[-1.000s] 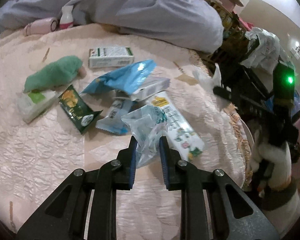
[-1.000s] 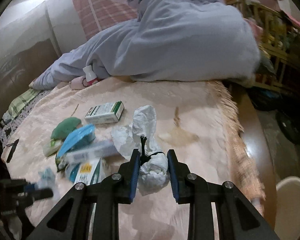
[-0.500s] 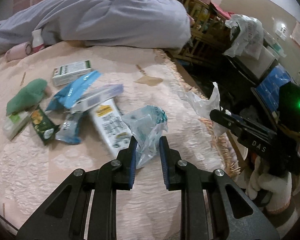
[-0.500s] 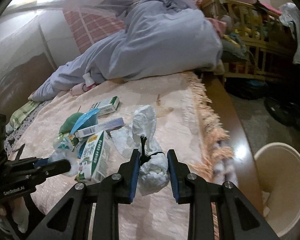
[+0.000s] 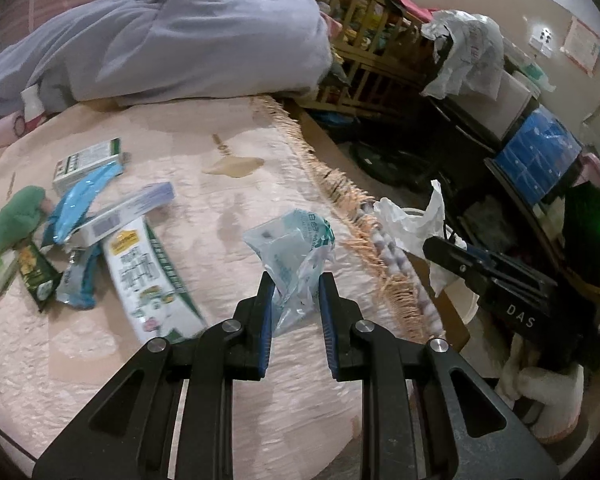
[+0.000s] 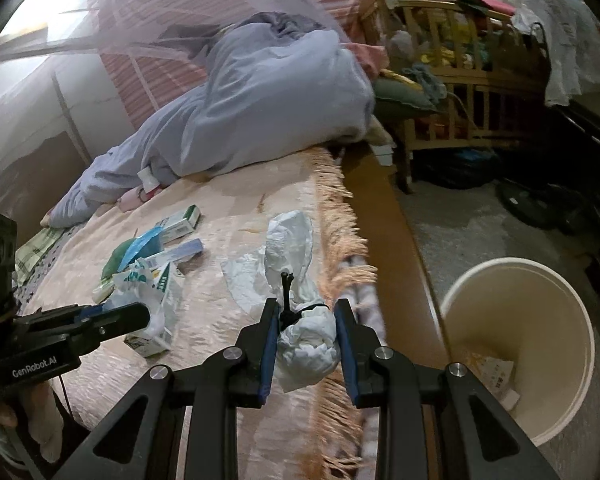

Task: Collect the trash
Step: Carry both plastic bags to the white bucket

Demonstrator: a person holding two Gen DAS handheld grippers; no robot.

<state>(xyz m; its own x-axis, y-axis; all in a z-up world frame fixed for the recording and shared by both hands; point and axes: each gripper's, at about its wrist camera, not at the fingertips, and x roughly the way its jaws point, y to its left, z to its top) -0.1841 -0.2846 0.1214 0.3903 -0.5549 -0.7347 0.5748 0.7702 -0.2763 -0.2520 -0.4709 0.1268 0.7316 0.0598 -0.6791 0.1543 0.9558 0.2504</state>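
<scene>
Trash rides in both hands: the left tool pinches a crumpled clear plastic wrapper with green print, and the right tool clamps a wadded white tissue bundle. Each piece is lifted off the pink quilted bed, near its fringed edge, probably bound for the cream round plastic bin on the floor. More packets, including a green-and-white carton, lie waiting on the bed.

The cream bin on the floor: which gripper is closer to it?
Right. The right gripper, shut on a white tied bag, hangs at the bed's fringe beside the bin. The left gripper is further in over the bed.
</scene>
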